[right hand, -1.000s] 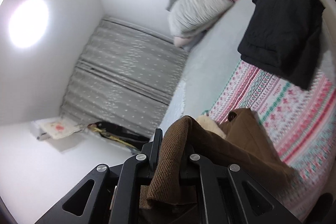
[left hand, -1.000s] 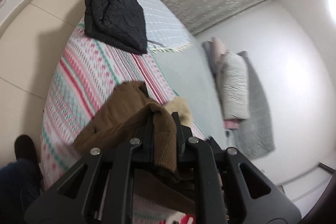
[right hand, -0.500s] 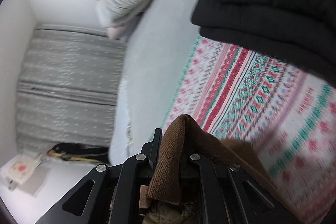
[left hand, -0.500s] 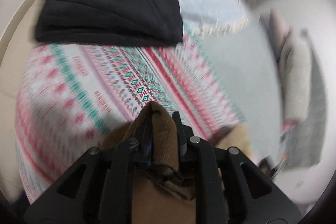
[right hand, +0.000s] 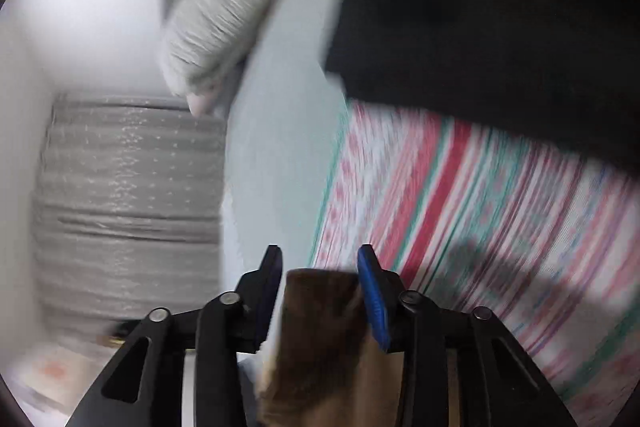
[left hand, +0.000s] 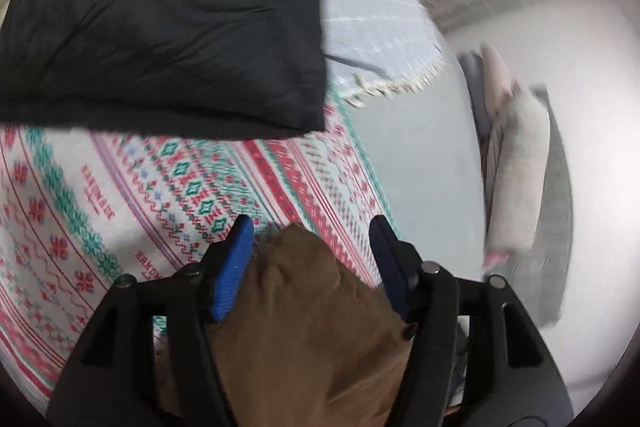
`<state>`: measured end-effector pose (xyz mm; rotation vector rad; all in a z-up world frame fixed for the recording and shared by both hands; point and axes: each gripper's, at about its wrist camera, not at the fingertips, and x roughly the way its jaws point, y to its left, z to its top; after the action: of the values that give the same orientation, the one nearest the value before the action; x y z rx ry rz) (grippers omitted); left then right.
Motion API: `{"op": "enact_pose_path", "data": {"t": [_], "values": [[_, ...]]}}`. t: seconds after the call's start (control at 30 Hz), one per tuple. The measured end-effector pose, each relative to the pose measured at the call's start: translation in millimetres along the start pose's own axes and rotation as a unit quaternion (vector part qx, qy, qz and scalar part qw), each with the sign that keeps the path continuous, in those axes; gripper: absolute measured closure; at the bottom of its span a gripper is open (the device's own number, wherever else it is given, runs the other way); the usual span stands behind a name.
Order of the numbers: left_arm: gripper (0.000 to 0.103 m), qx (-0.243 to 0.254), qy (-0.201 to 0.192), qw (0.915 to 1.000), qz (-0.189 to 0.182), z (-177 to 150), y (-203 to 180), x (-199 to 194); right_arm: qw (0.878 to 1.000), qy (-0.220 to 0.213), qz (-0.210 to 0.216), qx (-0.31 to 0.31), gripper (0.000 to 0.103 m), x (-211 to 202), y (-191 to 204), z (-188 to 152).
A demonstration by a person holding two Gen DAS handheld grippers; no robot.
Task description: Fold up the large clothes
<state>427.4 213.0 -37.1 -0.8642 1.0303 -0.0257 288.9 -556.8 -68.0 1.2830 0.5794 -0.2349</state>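
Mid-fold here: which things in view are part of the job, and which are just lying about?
Job:
brown garment
left gripper, open
right gripper, open

Lying about:
black folded jacket
patterned blanket
grey pillow
curtain

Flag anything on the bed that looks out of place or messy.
Nothing stands out. The brown garment lies bunched between the open left gripper; the black garment sits folded on the patterned blanket.
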Motion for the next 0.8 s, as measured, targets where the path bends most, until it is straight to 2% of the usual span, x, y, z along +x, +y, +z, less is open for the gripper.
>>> {"op": "enact_pose_path", "data": {"t": [0.07,0.13,0.17,0.2,0.23,0.27,0.3,0.33,0.37,0.4,0.43,0.47,0.53,0.6,0.63,0.67,0.73,0.77,0.8], "values": [[0.038,0.096,0.002,0.9945,0.040,-21,-20,2,0.998,-0.004,-0.015,-0.065,0.055,-12,20,4],[0.038,0.173,0.011,0.9828,0.062,-43,-37,9,0.972,0.027,-0.012,-0.235,0.054,-15,61,-9],[0.038,0.203,0.017,0.9767,0.067,-55,-45,14,0.938,0.044,-0.028,-0.341,0.050,-12,82,-31],[0.038,0.228,0.026,0.9713,0.064,-68,-52,19,0.910,0.059,-0.041,-0.408,0.047,-9,93,-51],[0.038,0.245,0.037,0.9670,0.058,-71,-57,23,0.864,0.087,-0.056,-0.493,0.047,0,103,-82],[0.037,0.270,0.049,0.9602,0.050,-85,-68,30,0.828,0.110,-0.060,-0.547,0.047,9,109,-108],[0.037,0.290,0.057,0.9540,0.048,-92,-79,37,0.807,0.121,-0.058,-0.576,0.047,12,110,-124],[0.037,0.326,0.065,0.9419,0.048,-107,-90,43,0.771,0.137,-0.056,-0.619,0.047,20,114,-152],[0.037,0.362,0.067,0.9283,0.051,-124,-102,48,0.744,0.145,-0.057,-0.649,0.047,26,117,-174],[0.037,0.392,0.067,0.9160,0.055,-135,-112,52,0.722,0.149,-0.061,-0.673,0.047,33,122,-192],[0.037,0.432,0.066,0.8978,0.058,-150,-125,56,0.706,0.152,-0.060,-0.689,0.047,38,125,-205],[0.036,0.467,0.060,0.8806,0.057,-164,-134,59,0.685,0.156,-0.055,-0.710,0.047,42,128,-224],[0.024,0.516,0.047,0.8531,0.062,-181,-145,69,0.657,0.158,-0.041,-0.736,0.047,48,133,-249],[0.022,0.550,0.034,0.8297,0.089,-192,-154,83,0.639,0.156,-0.030,-0.752,0.047,56,136,-266],[0.022,0.556,0.027,0.8242,0.103,-193,-157,89,0.624,0.153,-0.030,-0.766,0.047,62,136,-276],[0.022,0.558,0.022,0.8210,0.120,-193,-158,96,0.603,0.156,-0.041,-0.781,0.047,72,135,-285],[0.022,0.550,0.025,0.8262,0.120,-190,-158,105,0.566,0.164,-0.094,-0.803,0.047,94,127,-296],[0.022,0.542,0.028,0.8319,0.118,-188,-156,108,0.561,0.178,-0.106,-0.802,0.048,104,124,-296],[0.026,0.535,0.032,0.8356,0.120,-187,-153,110,0.567,0.192,-0.105,-0.794,0.056,113,118,-293]]}}
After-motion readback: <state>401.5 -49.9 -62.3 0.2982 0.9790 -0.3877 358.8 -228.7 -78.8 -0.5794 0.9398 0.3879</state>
